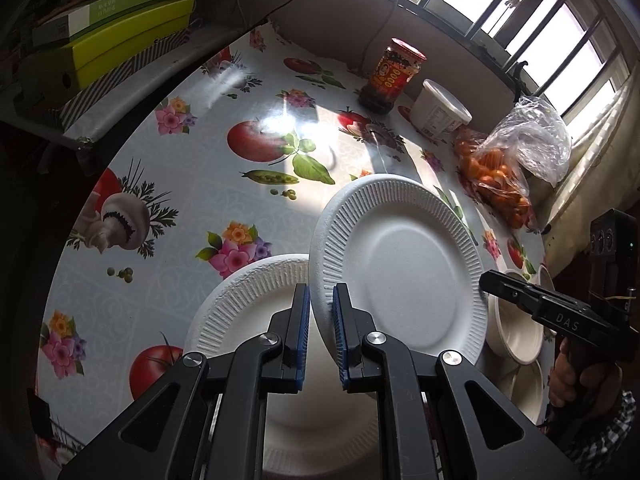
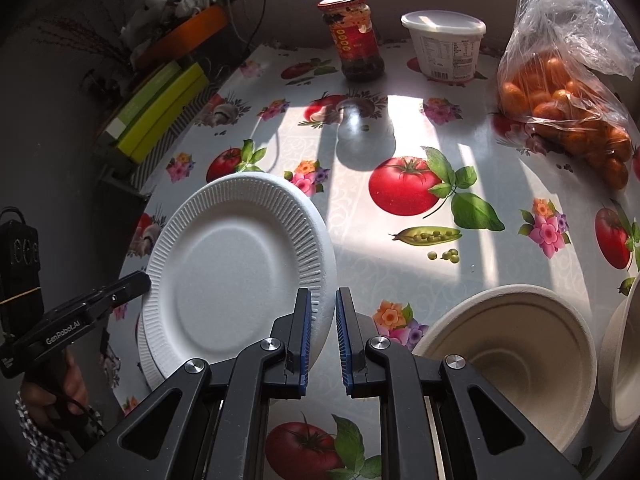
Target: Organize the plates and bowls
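A white foam plate (image 1: 400,268) (image 2: 232,272) hangs tilted above the table, held by both grippers at opposite rims. My left gripper (image 1: 321,292) is shut on its one edge, and my right gripper (image 2: 323,294) is shut on the other edge. Each gripper also shows in the other's view at the plate's far rim: the right gripper (image 1: 486,280) and the left gripper (image 2: 142,280). Under the held plate lies a second foam plate (image 1: 248,312) (image 2: 146,360) on the table. Beige paper bowls (image 2: 520,344) (image 1: 516,328) sit to the right.
A floral tablecloth (image 2: 400,272) covers the table. At the back stand a red sauce jar (image 2: 354,36), a white lidded tub (image 2: 446,44) and a plastic bag of oranges (image 2: 560,96). Green boxes (image 1: 120,44) lie on a side shelf. A person's hand (image 2: 60,392) grips the left handle.
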A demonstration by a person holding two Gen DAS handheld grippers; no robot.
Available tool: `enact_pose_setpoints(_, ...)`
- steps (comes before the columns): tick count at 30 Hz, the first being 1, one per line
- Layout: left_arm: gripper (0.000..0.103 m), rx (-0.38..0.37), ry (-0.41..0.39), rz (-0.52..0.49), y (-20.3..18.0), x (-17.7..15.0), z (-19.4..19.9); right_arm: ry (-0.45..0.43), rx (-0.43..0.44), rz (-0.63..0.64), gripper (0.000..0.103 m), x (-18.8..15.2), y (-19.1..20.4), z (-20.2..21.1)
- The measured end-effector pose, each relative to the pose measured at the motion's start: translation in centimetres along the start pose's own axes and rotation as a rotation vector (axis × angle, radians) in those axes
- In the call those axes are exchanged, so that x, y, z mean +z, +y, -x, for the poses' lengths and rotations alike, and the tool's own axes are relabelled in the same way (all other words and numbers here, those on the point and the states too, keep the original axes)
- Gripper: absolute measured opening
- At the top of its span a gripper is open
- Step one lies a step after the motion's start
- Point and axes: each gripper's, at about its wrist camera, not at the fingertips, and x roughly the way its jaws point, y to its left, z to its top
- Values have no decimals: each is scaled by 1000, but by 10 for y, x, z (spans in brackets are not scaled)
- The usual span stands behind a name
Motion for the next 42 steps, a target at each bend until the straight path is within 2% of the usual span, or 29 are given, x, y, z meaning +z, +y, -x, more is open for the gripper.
enact_pose_setpoints(22,12,32,-4,35,42,-31,22,29,13,53,13,-23,46,-13)
enact_pose_setpoints(42,12,59,24,48,61,-52,18,70,14,66,13,-39,59,-32)
